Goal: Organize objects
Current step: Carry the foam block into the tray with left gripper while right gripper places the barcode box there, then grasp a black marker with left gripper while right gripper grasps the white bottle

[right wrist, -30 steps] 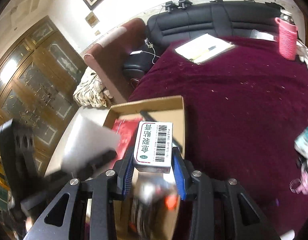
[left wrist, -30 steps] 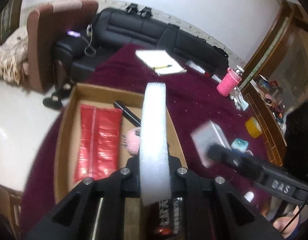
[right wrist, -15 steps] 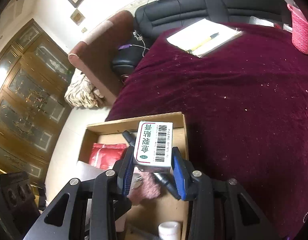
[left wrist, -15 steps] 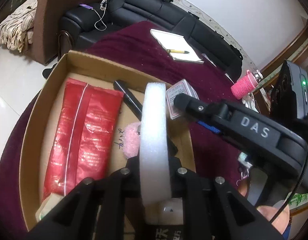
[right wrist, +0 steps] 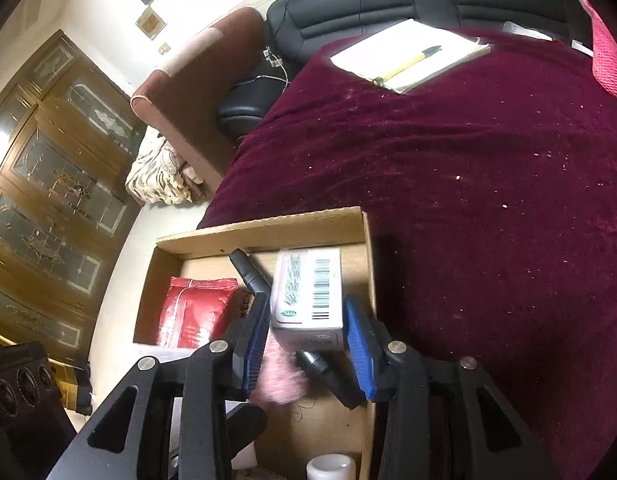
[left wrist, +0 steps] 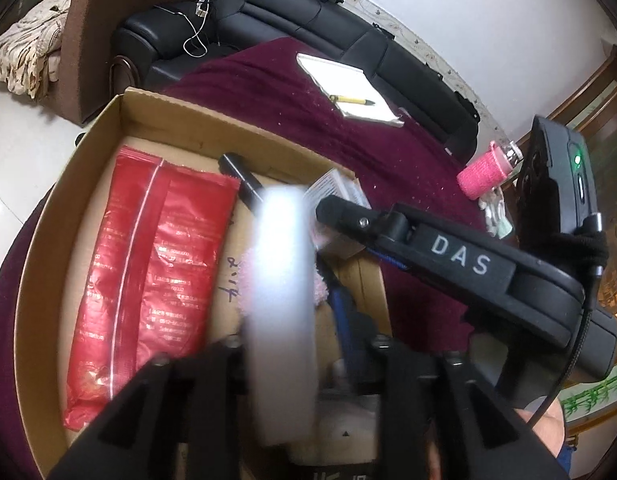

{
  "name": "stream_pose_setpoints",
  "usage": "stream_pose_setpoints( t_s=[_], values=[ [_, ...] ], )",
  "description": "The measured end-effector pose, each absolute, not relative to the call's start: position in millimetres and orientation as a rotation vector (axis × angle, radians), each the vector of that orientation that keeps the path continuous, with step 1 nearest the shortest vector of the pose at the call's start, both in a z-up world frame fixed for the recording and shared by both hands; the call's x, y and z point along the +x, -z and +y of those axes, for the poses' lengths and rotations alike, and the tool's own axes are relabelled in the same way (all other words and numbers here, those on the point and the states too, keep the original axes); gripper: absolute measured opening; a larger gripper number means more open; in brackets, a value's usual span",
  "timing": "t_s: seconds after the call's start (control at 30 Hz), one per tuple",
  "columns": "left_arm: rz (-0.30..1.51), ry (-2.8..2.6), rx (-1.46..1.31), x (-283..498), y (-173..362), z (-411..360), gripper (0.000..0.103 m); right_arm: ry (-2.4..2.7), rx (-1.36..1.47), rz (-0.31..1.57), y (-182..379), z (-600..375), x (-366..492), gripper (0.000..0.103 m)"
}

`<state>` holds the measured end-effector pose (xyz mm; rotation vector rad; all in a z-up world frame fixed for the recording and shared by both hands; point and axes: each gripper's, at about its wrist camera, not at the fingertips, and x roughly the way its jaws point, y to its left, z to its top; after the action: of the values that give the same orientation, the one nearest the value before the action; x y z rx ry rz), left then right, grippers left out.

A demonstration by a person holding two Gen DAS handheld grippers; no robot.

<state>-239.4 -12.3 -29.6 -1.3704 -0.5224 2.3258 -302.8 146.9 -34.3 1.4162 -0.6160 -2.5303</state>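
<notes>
- Both grippers hang over an open cardboard box [left wrist: 108, 120] at the edge of a table draped in maroon cloth [right wrist: 468, 200], each releasing an item into it: the tidy-up looks to be at a drop-off step.
- The left gripper [left wrist: 304, 344] has a white foam block [left wrist: 280, 300] standing on edge between its jaws. The jaws are opening; a gap shows on the right side, the block is blurred, and it appears to be slipping free, so the pads no longer seem to press on it.
- The right gripper [right wrist: 304, 328] frames a small barcoded carton [right wrist: 308, 288] between its blue pads [right wrist: 254, 332]. These jaws are opening too; the left pad shows a sliver of daylight, while contact on the right side cannot be told.
- Both tools point steeply downward, presumably so that whatever is let go falls inside the walls, not onto the cloth.
- Already lying in the box: a red foil pouch [left wrist: 156, 272] flat along one side, a black marker [right wrist: 248, 272] set diagonally, and a pink fluffy thing [right wrist: 280, 376] directly beneath the carton.
- A white cap [right wrist: 332, 468] sits at the near end of the box.
- Well apart on the cloth rest a notepad [right wrist: 408, 52] with a yellow pen [right wrist: 408, 62] across it, and a pink-sleeved bottle [left wrist: 484, 172], not yet collected.
- Likely snag: the carton could land on the fluff and tip.
</notes>
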Motion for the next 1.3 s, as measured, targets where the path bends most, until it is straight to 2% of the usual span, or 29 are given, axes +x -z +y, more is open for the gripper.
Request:
stream_pose_setpoints(
  t_s=[0.03,0.07,0.33,0.6,0.63,0.77,0.9,1.17,1.3],
  values=[
    [-0.524,-2.336,-1.363,-238.8,28.1,-12.8,0.043,2.527,1.413,-0.614,32.9,147.6,-301.3,0.047],
    [-0.519,-2.349,-1.356,-238.1,26.4,-12.8,0.046,2.526,1.407,-0.615,32.2,147.6,-300.2,0.048],
    [-0.513,-2.368,-1.346,-227.1,18.2,-17.8,0.047,2.531,1.339,-0.669,19.1,161.9,-271.0,0.05],
    [-0.454,-2.405,-1.274,-197.4,-4.8,-10.5,0.048,2.508,1.275,-0.747,3.6,191.9,-207.2,0.055],
    [-0.437,-2.409,-1.257,-193.1,-8.7,-7.7,0.051,2.502,1.261,-0.755,1.3,200.1,-194.3,0.055],
    [-0.319,-2.397,-1.187,-168.8,-23.9,15.2,0.063,2.524,1.206,-0.792,-5.5,238.0,-146.8,0.06],
    [-0.14,-2.311,-1.156,-147.7,-25.1,54.1,0.064,2.571,1.153,-0.845,-6.8,285.3,-96.3,0.064],
    [0.329,-2.119,-1.162,-108.1,13.5,141.1,0.064,2.65,1.062,-0.967,4.6,357.5,-4.3,0.067],
    [0.44,-2.108,-1.172,-103.4,25.3,162.9,0.064,2.66,1.069,-0.959,12.6,371.0,18.8,0.068]
  ],
)
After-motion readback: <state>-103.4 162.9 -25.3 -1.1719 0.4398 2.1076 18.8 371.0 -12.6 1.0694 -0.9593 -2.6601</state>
